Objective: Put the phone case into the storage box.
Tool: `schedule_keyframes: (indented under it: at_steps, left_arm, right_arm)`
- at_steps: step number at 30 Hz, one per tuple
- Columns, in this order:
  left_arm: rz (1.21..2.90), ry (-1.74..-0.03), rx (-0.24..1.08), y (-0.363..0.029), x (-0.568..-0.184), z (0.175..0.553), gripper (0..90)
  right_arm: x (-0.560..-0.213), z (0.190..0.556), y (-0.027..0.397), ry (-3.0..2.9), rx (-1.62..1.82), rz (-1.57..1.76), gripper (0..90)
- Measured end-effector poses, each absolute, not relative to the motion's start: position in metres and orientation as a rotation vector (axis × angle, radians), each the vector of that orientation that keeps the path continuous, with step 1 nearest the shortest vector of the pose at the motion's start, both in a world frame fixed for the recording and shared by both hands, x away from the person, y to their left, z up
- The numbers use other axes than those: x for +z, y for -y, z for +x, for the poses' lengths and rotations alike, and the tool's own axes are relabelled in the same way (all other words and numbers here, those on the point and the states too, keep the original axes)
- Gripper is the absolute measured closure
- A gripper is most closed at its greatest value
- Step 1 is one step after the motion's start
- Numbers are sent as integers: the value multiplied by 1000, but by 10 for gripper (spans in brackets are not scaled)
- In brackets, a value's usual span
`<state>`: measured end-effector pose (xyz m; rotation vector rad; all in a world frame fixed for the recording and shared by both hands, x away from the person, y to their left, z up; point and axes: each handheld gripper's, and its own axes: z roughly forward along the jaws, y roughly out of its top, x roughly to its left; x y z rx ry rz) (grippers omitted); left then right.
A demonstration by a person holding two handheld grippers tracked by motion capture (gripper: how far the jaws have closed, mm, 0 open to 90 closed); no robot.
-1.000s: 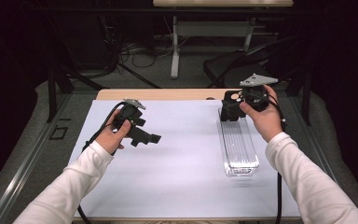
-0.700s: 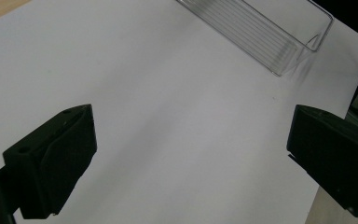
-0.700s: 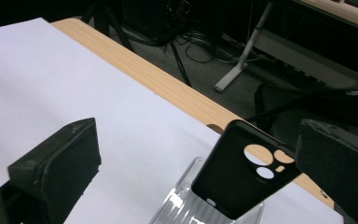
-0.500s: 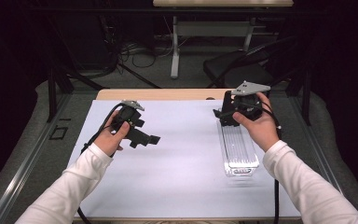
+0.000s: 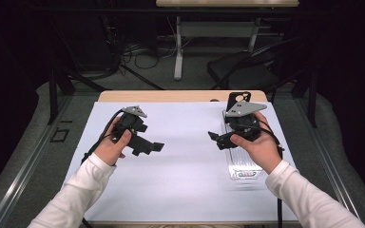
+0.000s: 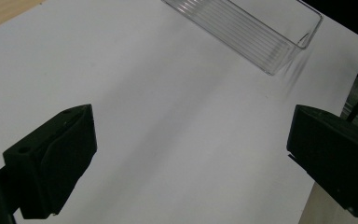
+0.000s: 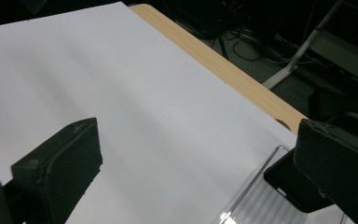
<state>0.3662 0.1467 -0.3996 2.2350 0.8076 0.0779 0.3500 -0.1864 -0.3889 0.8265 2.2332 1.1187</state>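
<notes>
the high view takes in the whole tabletop (image 5: 180, 96), a wooden board mostly covered by a white sheet (image 5: 185, 185), with both forearms in white sleeves entering from the bottom. the left claw (image 5: 154, 147) is held over the left half of the sheet, pointing toward the middle. the right claw (image 5: 215, 137) is held at the right half, pointing left, over the far part of a clear tray (image 5: 244, 167).

in the high view the clear tray reads as a long narrow transparent box lying lengthwise near the right edge of the sheet, its far end hidden behind the right hand (image 5: 259, 145). the left gripper view adds detail the high view lacks: the tray's ribbed floor and thin upright walls with rounded corners, nothing visible inside that stretch. the right gripper view shows one end of the tray, with a dark flat object (image 7: 293, 184) at that end; what it is cannot be told.

left claw (image 6: 189, 154): jaws spread wide, bare white sheet between them, nothing held. right claw (image 7: 196, 172): jaws likewise spread wide, nothing between them.

beyond the tabletop the high view shows a dark floor with cables (image 5: 138, 50) and a chair (image 5: 240, 71).
</notes>
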Motion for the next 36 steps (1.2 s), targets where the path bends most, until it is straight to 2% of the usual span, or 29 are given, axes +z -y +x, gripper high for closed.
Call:
schedule_keyframes:
  at_steps: [24, 36]
  left_arm:
    - [2134, -863, 58, -166, -417, 346, 34]
    - [2101, -860, 70, -175, -422, 342, 35]
  right_arm:
    - [-423, 311, 183, -2258, 1245, 901, 4]
    - [-454, 301, 184, -2224, 1289, 993, 4]
